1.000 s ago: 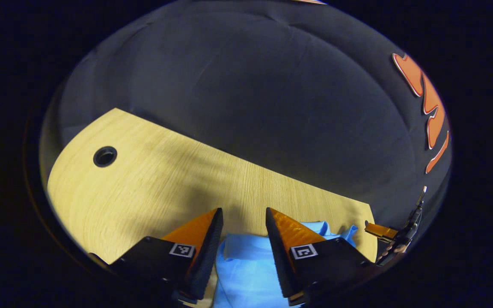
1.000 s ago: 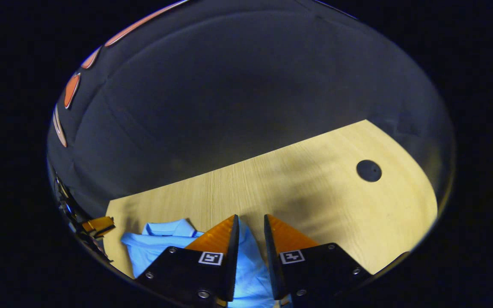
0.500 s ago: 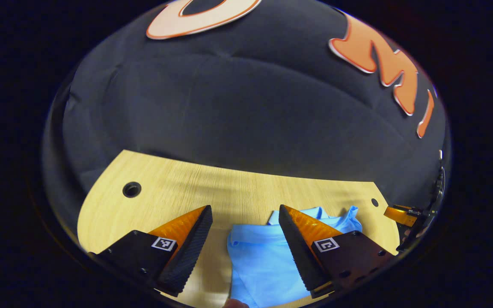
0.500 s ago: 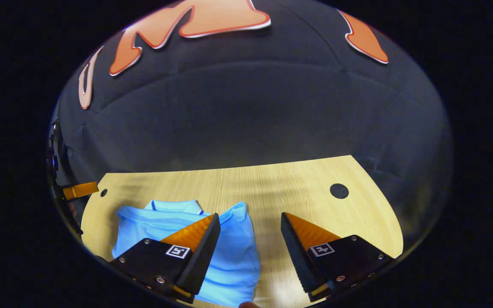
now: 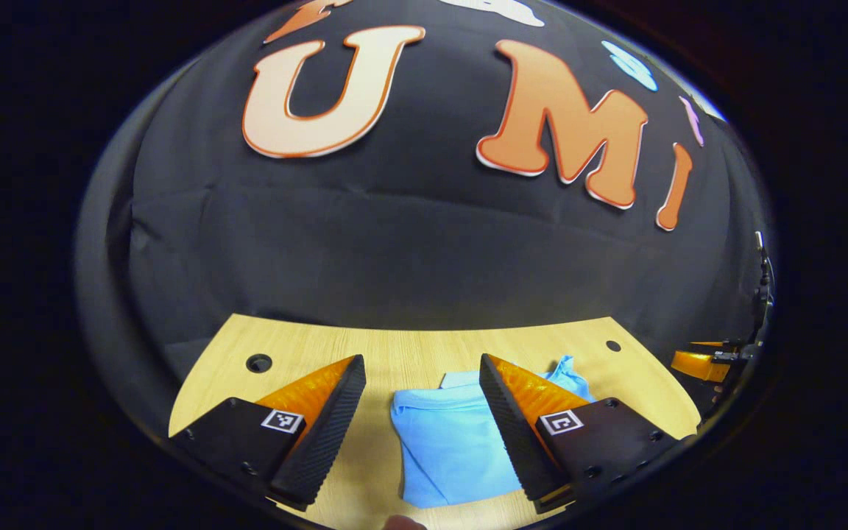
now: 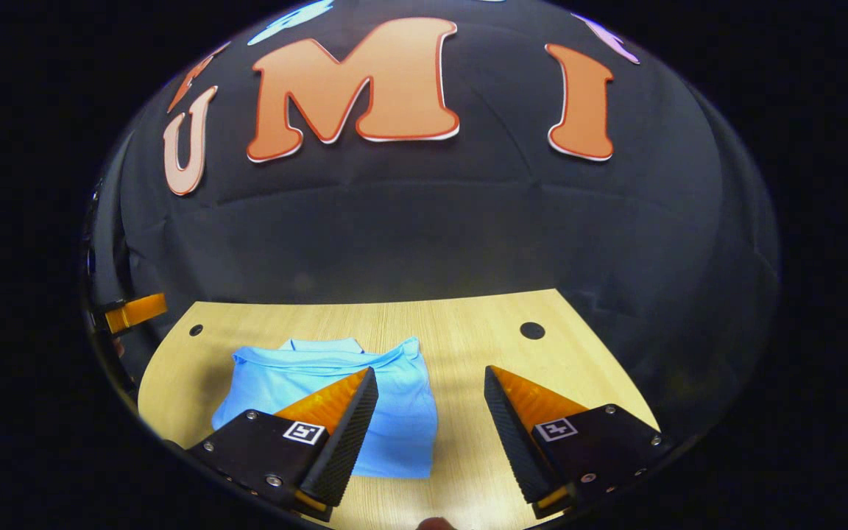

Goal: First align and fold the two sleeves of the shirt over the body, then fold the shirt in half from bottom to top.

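A light blue shirt [image 5: 446,442] lies folded into a compact rectangle on the wooden table [image 5: 394,353], collar toward the far wall. In the right gripper view the same shirt [image 6: 387,397] sits left of centre, partly behind the near finger. My left gripper [image 5: 420,416] hangs open above the shirt's left edge, nothing between its fingers. My right gripper [image 6: 428,427] is open too, above the shirt's right edge and bare wood. The other gripper shows as a small tip at the far right edge [image 5: 696,364] of the left gripper view and at the far left edge [image 6: 133,313] of the right gripper view.
The table has a round cable hole at each far corner [image 5: 258,362] [image 6: 532,330] and ends at the black cloth wall behind. Bare wood lies left of the shirt [image 5: 372,449] and right of it [image 6: 468,412]. A fingertip of a hand peeks in at the bottom edge [image 6: 435,524].
Both grippers let go of the shirt, opened wide and drew up and back from the table. The shirt now lies folded in half and looks smaller and farther off.
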`<state>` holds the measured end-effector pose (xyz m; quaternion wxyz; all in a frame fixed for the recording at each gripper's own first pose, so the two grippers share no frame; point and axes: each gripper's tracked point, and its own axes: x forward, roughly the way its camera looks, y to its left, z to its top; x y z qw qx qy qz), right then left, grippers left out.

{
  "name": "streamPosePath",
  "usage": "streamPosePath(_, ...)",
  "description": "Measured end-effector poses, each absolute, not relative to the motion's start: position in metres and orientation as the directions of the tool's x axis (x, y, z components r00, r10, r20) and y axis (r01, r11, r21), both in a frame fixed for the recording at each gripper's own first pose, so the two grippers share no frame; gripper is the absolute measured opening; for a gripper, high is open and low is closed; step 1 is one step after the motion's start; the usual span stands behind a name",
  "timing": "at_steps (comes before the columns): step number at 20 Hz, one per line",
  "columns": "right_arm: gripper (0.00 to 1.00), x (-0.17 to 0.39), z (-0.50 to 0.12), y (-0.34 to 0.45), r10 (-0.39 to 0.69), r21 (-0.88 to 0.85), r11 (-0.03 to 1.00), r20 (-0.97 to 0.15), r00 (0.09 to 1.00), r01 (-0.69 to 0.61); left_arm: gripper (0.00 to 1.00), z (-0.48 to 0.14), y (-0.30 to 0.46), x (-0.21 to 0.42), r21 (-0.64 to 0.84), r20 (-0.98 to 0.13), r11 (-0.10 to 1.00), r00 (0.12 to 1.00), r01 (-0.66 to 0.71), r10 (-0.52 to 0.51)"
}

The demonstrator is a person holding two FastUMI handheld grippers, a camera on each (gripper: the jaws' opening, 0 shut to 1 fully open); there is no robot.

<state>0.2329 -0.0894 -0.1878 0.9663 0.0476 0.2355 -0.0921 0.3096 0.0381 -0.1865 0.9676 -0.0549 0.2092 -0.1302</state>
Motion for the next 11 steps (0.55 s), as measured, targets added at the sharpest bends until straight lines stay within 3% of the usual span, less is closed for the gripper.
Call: streamPosePath(11,0.88,0.099,-0.107,-0.106,-0.126,0.046,0.988,-0.31,0.942,0.147,1.0,-0.113,0.039,0.139,-0.11,-0.213,0.976,0.955,0.188,-0.208)
